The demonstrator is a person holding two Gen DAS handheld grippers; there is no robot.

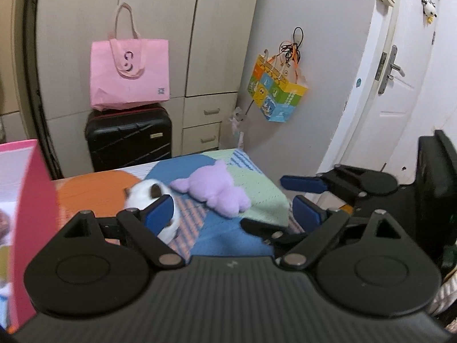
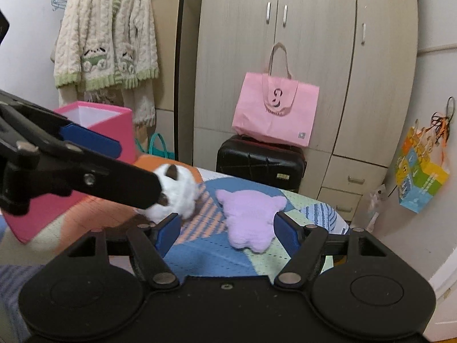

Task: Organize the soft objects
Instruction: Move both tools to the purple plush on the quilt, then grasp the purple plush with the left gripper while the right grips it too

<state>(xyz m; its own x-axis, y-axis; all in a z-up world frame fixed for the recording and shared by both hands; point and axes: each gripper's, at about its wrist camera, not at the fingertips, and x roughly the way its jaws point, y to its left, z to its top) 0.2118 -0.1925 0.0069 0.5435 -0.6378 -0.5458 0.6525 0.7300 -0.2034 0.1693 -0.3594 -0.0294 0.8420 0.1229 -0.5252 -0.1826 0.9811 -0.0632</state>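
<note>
A white plush with brown ears (image 1: 148, 194) (image 2: 177, 194) and a flat purple plush (image 1: 217, 191) (image 2: 248, 217) lie side by side on a patchwork bed cover (image 1: 228, 240) (image 2: 205, 254). An open pink box (image 1: 31, 214) (image 2: 114, 125) stands on the bed to their left. My left gripper (image 1: 234, 213) (image 2: 137, 168) hovers open over the white plush with nothing between its pads. To its right, my right gripper (image 2: 228, 233) (image 1: 271, 203) is open too, and the purple plush lies just beyond its fingertips, untouched.
A pink tote bag (image 1: 128, 74) (image 2: 274, 114) rests on a black suitcase (image 1: 128, 140) (image 2: 260, 163) in front of the wardrobe beyond the bed. A colourful paper bag (image 1: 277, 91) (image 2: 420, 174) hangs on the wall at the right. A knitted cardigan (image 2: 105, 34) hangs at the left.
</note>
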